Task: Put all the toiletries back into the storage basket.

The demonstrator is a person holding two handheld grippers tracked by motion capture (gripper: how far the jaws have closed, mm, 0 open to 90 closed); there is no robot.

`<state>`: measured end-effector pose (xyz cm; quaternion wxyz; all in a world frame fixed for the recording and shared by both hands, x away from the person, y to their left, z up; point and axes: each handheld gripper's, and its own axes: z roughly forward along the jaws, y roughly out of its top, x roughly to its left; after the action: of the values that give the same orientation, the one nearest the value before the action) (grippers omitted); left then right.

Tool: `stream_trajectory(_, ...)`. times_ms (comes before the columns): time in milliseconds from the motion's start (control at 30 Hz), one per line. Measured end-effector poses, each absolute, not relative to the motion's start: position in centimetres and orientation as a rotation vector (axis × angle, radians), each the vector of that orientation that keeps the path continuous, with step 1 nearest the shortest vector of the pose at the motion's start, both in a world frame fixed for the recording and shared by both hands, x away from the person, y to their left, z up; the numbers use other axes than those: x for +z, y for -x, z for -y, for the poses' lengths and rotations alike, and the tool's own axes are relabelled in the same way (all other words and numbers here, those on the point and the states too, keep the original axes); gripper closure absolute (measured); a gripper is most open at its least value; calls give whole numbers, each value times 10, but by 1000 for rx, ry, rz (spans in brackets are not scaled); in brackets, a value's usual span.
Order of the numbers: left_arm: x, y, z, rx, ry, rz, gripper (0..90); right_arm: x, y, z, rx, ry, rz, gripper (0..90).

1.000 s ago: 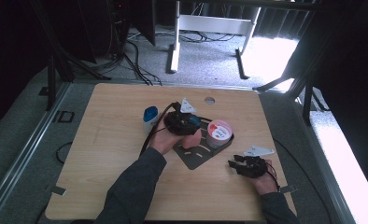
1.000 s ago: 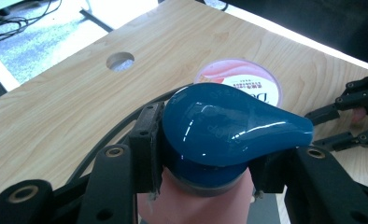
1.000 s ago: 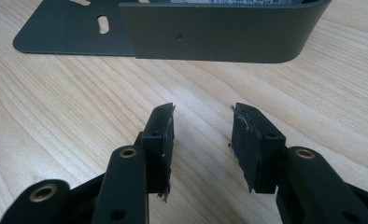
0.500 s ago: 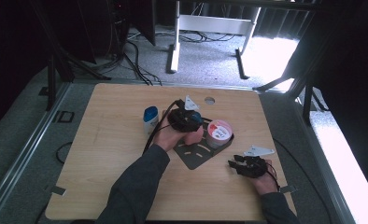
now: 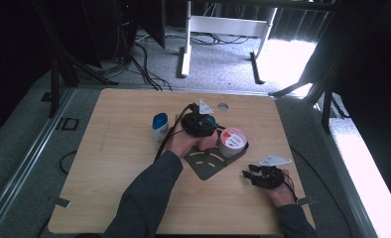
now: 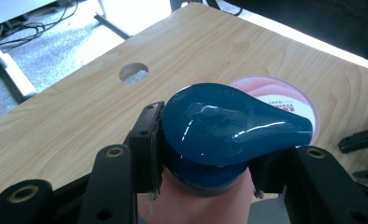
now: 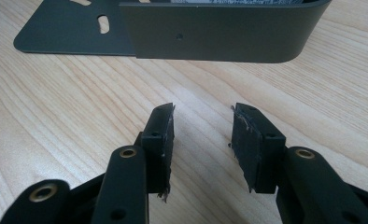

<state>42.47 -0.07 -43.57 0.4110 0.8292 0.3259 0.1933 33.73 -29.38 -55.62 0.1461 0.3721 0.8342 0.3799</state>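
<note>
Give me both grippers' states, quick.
Left gripper: shut on the blue cap of a pink bottle.
Right gripper: open, nothing between the jaws, over the table.

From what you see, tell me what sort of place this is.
Probably a lab or workshop test bench: a bare wooden table with a cable hole, cables across grey carpet, and a metal desk frame behind.

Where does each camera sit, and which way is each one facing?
High view: above the table's near edge, looking forward and down; both forearms, left tongs, right tongs.
Left gripper view: rides the left tongs, facing the clamped blue-capped bottle.
Right gripper view: rides the right tongs, open, facing the dark metal plate.
Shared: the pink tub shows from above and from the left gripper.
</note>
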Motion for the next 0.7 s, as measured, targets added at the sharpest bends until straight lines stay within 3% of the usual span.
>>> stream_trajectory(700,-452,-444,10,490,-2083,-886,528,-556,-337,295,1103,-1074,-2401,585)
